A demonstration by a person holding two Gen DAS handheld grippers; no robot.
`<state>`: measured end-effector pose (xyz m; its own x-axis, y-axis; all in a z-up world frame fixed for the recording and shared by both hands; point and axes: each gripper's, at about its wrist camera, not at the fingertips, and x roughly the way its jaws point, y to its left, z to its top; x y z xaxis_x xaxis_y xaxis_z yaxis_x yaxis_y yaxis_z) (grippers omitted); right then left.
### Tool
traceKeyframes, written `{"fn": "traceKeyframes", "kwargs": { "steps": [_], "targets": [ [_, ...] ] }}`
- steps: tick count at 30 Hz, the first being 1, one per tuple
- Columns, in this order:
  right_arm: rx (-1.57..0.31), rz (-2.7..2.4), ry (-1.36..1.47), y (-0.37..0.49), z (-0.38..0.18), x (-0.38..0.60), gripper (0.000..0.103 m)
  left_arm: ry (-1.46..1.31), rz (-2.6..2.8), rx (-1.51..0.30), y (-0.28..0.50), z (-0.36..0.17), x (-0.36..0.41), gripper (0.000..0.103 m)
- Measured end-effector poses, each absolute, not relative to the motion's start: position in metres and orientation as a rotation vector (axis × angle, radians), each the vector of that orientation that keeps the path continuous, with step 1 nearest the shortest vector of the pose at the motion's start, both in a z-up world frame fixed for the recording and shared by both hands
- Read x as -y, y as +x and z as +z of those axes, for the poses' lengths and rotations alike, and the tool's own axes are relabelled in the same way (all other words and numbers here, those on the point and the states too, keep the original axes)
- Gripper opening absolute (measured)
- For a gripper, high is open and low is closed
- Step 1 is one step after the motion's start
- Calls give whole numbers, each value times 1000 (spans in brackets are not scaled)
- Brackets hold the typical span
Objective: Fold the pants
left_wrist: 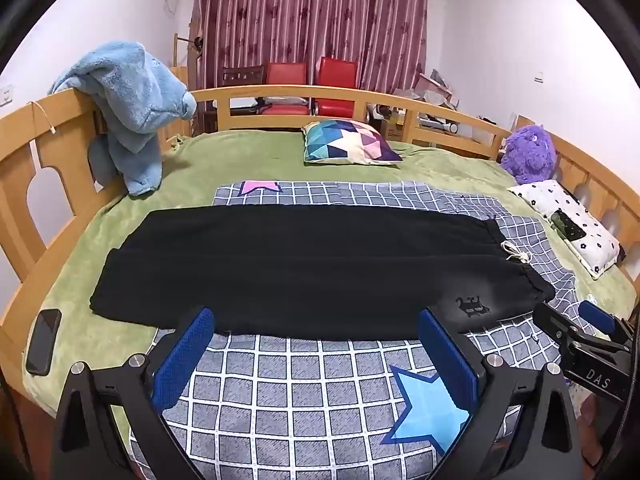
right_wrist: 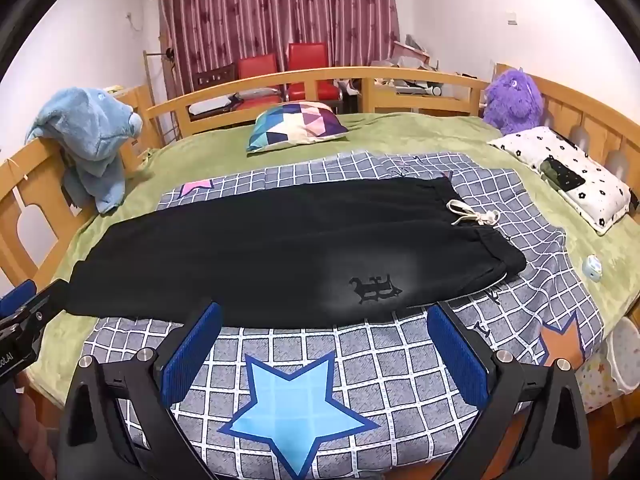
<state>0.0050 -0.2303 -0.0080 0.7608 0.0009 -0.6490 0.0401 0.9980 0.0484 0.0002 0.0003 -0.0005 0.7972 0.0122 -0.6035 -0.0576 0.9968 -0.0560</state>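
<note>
From my left gripper (left_wrist: 316,344) I see the black pants (left_wrist: 312,272) lying flat across the checked blanket (left_wrist: 304,392) on the bed, legs toward the left and waistband toward the right, with the white drawstring (left_wrist: 516,254) knotted at the waist. My jaws on this side stand wide apart with nothing between them, their blue pads (left_wrist: 184,360) hovering just short of the pants' near edge. The right gripper (right_wrist: 324,348) is equally wide and empty, also just short of that near edge, closer to the small printed emblem (right_wrist: 374,289). The pants are so dark that I cannot make out the seam between the legs clearly, and the far leg edge blends into shadow. The left cuff end runs off the blanket onto the green bedspread (left_wrist: 120,216). In the left view the other gripper cuts in at the right margin, partly cropped; in the right view its counterpart is cropped at the left margin. A phone (left_wrist: 43,342) lies on the bedspread near the left rail, close to the cuffs. A blue plush (left_wrist: 132,104) hangs over the wooden rail (left_wrist: 52,136), a patterned cushion (right_wrist: 296,125) sits far centre, and a spotted pillow (right_wrist: 568,172) lies right, well apart from the pants. Bare blanket lies between the jaws and the near bed edge.
</note>
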Motion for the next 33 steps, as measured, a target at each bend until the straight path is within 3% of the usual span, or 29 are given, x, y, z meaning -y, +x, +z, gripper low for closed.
{"fn": "traceKeyframes", "kwargs": {
  "steps": [33],
  "targets": [
    [-704,-20,42,0,-11,224,101,-95,47,-687,5,-7,-7,103]
  ]
}}
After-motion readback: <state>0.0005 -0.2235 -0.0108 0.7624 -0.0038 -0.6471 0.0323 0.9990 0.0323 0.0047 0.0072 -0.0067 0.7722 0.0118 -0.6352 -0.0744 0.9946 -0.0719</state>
